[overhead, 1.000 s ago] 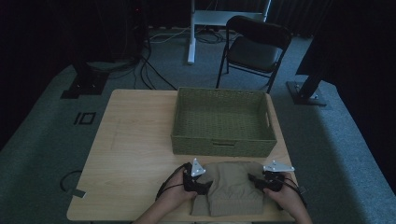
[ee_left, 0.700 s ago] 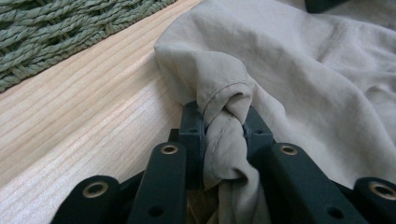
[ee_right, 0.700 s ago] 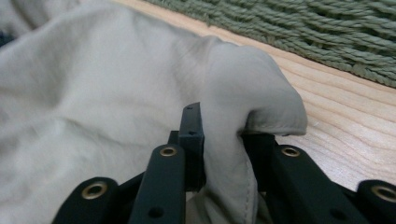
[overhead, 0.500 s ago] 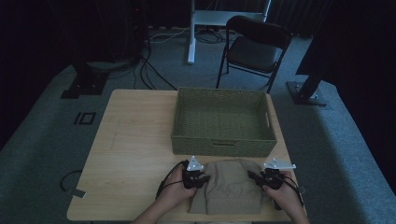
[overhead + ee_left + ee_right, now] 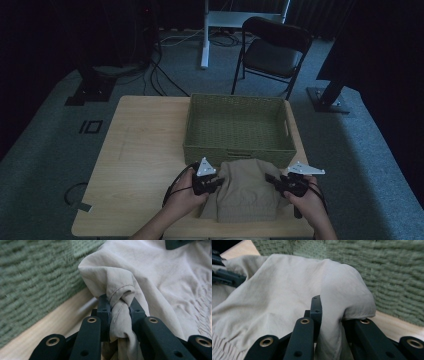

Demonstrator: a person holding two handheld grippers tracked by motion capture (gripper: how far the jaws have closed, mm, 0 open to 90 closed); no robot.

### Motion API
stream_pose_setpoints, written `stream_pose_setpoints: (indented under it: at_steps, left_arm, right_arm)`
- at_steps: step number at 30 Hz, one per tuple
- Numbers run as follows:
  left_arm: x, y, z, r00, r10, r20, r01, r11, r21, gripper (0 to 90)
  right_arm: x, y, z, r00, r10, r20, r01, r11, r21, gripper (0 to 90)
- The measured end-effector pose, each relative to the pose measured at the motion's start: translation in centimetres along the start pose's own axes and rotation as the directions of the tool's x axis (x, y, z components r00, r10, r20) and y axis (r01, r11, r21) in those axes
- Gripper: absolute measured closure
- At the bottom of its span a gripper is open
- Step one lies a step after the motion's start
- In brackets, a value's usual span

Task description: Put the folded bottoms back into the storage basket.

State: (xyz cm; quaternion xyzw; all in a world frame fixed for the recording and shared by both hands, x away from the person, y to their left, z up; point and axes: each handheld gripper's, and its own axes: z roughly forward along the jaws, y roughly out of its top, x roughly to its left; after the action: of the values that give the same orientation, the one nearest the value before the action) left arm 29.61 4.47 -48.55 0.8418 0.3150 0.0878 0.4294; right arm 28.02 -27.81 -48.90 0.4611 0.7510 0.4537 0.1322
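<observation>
Dim studio floor surrounds a wooden table [image 5: 145, 150]. Beige folded garment [image 5: 247, 192] is seen just in front of the green woven basket [image 5: 239, 129], its two near-basket corners pinched: one by the left gripper [image 5: 120, 308], one by the right gripper [image 5: 329, 312], both jaws having just closed on cloth. Grasping is judged done; transfer into the basket remains. No contents are seen in the basket.

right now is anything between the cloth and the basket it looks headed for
Only the basket's near wall. The beige cloth, pinched by the left gripper and right gripper, must clear it; the basket looks empty inside.
</observation>
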Motion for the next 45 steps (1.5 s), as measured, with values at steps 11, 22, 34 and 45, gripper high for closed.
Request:
stream_pose_setpoints:
  at_steps: [11, 22, 34, 45]
  left_arm:
    - [0.8, 3.2, -2.1, 0.9987, 0.044, -0.026, -0.045, 0.9976, -0.053, 77.8]
    - [2.3, 7.1, -3.5, 0.9968, 0.060, -0.053, -0.065, 0.9930, -0.099, 77.8]
    - [4.3, 10.6, -4.1, 0.9958, 0.063, -0.066, -0.070, 0.9917, -0.108, 77.8]
    - [6.1, 13.5, -4.7, 0.9954, 0.046, -0.084, -0.058, 0.9879, -0.144, 77.7]
  right_arm:
    - [0.3, 3.2, -1.3, 0.9997, -0.024, -0.009, 0.023, 0.9962, -0.084, 77.3]
    - [0.0, 7.7, -1.9, 0.9985, -0.054, -0.003, 0.053, 0.9882, -0.144, 77.3]
    - [-1.0, 11.5, -1.6, 0.9987, -0.049, -0.015, 0.045, 0.9836, -0.174, 77.3]
    - [-2.1, 15.0, -1.0, 0.9992, -0.038, -0.008, 0.036, 0.9805, -0.193, 77.3]
